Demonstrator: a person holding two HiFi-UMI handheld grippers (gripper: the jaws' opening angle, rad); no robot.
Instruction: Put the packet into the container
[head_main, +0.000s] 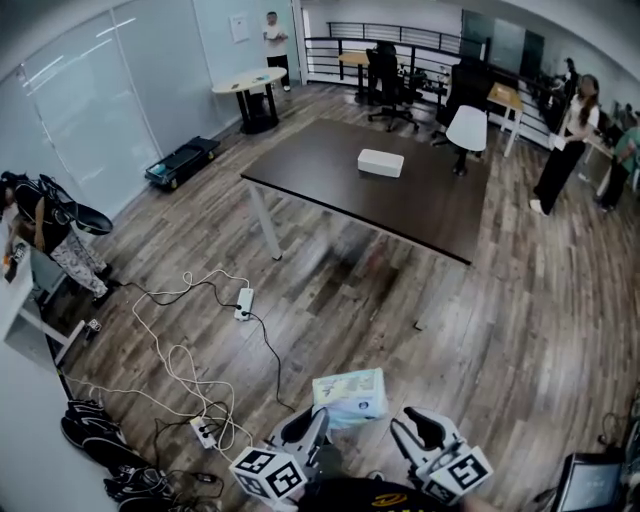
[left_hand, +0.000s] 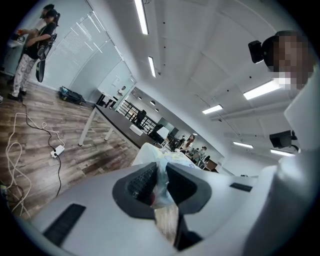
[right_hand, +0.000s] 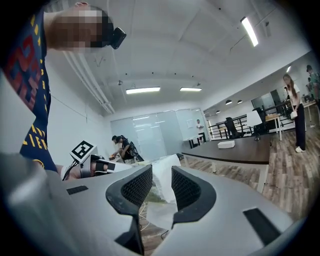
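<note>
The packet (head_main: 350, 395), a pale blue-and-white plastic pack, hangs low in the head view just ahead of me. My left gripper (head_main: 312, 428) is shut on its left edge; in the left gripper view its pads (left_hand: 145, 181) pinch the crinkled film of the packet (left_hand: 161, 162). To the packet's right, my right gripper (head_main: 418, 428) stands open. In the right gripper view the packet (right_hand: 162, 172) shows in the gap, and the pads (right_hand: 137, 186) do not press on it. The container (head_main: 380, 162), a white box, sits far off on the dark table (head_main: 330, 185).
White cables and a power strip (head_main: 243, 300) lie on the wooden floor at left. A person (head_main: 55, 235) bends at a desk on the far left, and others (head_main: 565, 140) stand at the right. Office chairs (head_main: 468, 128) stand behind the table.
</note>
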